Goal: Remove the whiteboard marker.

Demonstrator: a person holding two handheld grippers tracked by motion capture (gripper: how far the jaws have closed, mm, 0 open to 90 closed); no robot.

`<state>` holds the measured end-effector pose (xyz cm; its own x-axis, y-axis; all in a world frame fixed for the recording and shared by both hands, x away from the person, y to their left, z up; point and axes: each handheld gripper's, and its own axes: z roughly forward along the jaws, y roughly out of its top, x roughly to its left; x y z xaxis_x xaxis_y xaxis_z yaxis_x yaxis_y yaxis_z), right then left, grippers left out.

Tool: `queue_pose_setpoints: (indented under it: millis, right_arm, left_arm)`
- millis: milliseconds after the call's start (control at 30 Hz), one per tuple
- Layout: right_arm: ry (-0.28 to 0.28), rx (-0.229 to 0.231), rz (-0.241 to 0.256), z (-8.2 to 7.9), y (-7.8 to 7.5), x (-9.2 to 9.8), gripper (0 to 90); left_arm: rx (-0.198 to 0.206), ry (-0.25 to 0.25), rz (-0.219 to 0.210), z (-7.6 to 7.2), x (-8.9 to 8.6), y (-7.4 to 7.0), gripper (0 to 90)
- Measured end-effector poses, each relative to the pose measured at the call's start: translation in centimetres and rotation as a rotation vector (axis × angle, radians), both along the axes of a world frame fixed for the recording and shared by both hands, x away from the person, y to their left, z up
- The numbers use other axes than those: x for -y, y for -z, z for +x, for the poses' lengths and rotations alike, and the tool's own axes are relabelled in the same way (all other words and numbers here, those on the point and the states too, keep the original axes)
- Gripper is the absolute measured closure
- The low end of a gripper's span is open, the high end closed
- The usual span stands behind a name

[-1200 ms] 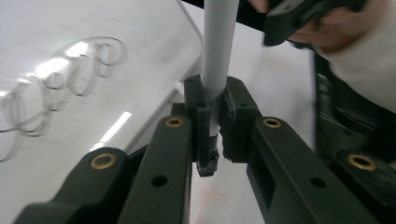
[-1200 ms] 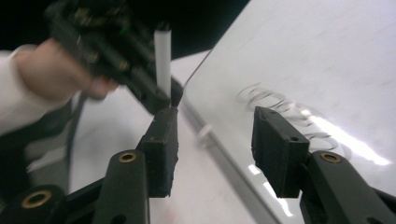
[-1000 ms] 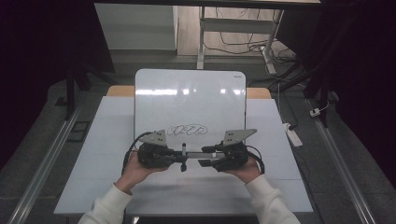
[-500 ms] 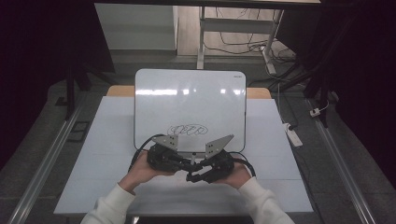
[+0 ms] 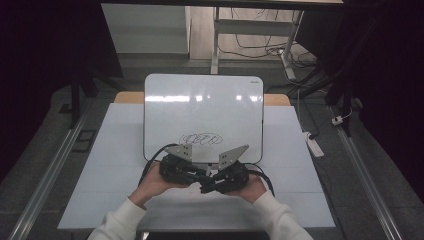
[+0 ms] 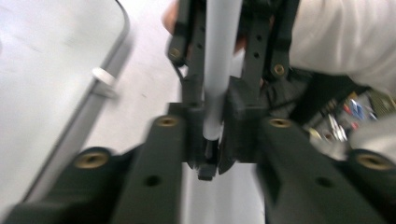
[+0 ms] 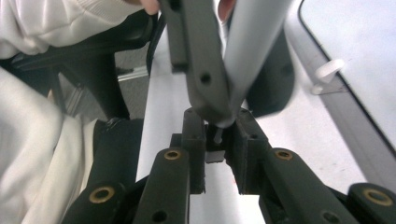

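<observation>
Near edge: left gripper (image 5: 192, 172) and right gripper (image 5: 212, 182) meet tip to tip. The left jaws are closed on a grey marker (image 6: 220, 60); the right jaws stand slightly apart around its small tip (image 7: 217, 134), contact unclear. Its cap is unidentifiable. Beyond lies a whiteboard (image 5: 200, 107) bearing a scribble (image 5: 201, 139).

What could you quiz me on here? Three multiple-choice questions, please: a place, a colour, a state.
1. The scribble sits on the whiteboard:
A. near its far edge
B. near the person's edge
C. in a top corner

2. The sleeves are:
A. white
B. red
C. black

3. The grey pen is:
A. lying on the whiteboard
B. between the left gripper's jaws
C. on the floor

B: the scribble is low on the whiteboard.
A: both sleeves look white.
B: the left gripper flanks the grey pen.
</observation>
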<state>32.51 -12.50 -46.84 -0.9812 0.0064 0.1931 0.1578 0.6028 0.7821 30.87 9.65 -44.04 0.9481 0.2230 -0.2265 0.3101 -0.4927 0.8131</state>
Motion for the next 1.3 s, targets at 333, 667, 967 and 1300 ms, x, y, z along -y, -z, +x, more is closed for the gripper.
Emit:
queue_pose_setpoints:
  millis: [333,667,967,1300]
  right_arm:
    - [0.189,0.119,0.114,0.2,-1.1,1.5,77.2]
    - [0.42,0.228,0.227,0.3,-1.7,2.4,77.2]
    - [0.585,0.245,0.296,3.0,-1.9,1.4,77.2]
    - [0.698,0.303,0.288,6.5,-2.8,-1.1,77.2]
  left_arm:
    - [0.128,-0.305,-0.029,-3.5,-5.3,-0.7,35.2]
    - [0.134,-0.571,0.024,-6.7,-10.6,3.0,28.8]
    - [0.131,-0.625,0.065,-7.1,-11.7,5.9,27.8]
    - [0.164,-0.679,0.079,-7.2,-12.4,6.6,25.9]
